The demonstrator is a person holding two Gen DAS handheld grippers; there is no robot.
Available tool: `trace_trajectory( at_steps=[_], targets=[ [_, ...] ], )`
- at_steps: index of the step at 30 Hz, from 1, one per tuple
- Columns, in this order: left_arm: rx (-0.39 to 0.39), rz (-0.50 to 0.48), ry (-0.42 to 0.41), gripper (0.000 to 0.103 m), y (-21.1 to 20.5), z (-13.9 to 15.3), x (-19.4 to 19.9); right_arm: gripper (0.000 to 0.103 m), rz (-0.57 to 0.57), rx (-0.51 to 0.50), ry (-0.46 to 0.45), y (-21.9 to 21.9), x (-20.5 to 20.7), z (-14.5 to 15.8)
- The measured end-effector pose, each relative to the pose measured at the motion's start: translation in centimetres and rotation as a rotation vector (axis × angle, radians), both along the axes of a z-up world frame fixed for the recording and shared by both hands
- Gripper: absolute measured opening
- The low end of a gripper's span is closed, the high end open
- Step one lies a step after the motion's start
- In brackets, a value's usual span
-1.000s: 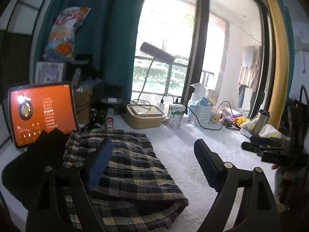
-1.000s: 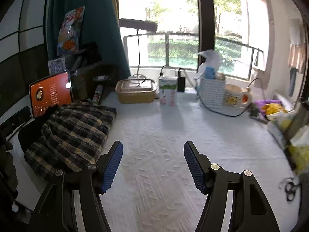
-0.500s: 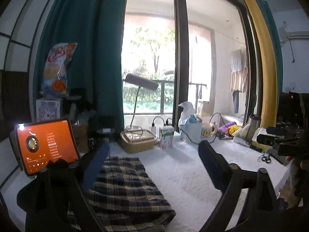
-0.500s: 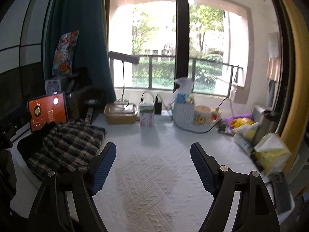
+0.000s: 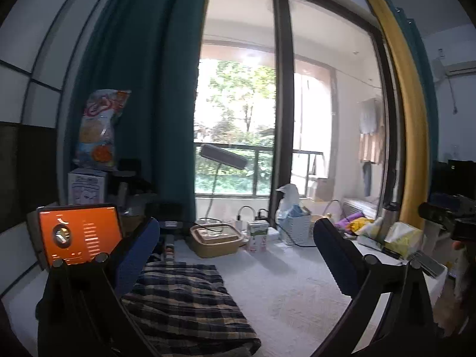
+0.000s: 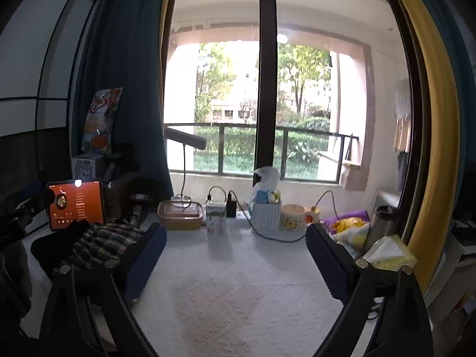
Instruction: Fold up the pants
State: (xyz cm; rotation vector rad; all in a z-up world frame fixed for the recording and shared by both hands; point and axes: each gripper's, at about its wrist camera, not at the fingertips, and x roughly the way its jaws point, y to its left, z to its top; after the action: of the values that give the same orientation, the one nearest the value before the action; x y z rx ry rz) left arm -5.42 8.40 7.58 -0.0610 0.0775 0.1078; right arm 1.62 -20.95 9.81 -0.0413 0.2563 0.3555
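Only from the left gripper, jaws apart like the right's, are the folded pants unobstructed.

Pants on table, tablet behind-left.

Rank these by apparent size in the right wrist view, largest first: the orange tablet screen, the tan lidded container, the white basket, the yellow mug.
1. Tablet screen
2. Tan lidded container
3. White basket
4. Yellow mug
The container and basket look close in size, so that pair is unsure.
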Motion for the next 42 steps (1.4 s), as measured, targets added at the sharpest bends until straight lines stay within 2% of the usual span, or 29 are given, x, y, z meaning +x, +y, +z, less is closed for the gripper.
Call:
trace_trajectory(
  at_steps=[9, 19, 23, 27, 42],
  targets=[
    [0.03, 0.096, 0.058, 0.102, 0.8, -1.1, 0.3, 0.099, 0.002, -0.005, -0.011, 0.7, -0.4, 0.6],
    [0.068, 0.091, 0.097, 0.102, 0.5, -2.2, 0.6, 0.099, 0.012, -0.012, 0.025, 1.3, -0.1, 0.0],
    [0.064, 0.102, 0.081, 0.102, 0.7, -2.1, 0.3, 0.099, 0.015, -0.015, 0.033, 1.6, 0.0, -0.4],
    [0.118, 0.131, 0.049, 0.102, -0.1, -1.9, -0.1, 0.099, 0.016, -0.013, 0.037, 1.5, 0.1, -0.5],
    [0.085, 0.114, 0.041, 0.102, 0.2, -1.8, -0.1, 0.099, 0.025, -0.017, 0.036, 1.9, 0.1, -0.6]
  ],
)
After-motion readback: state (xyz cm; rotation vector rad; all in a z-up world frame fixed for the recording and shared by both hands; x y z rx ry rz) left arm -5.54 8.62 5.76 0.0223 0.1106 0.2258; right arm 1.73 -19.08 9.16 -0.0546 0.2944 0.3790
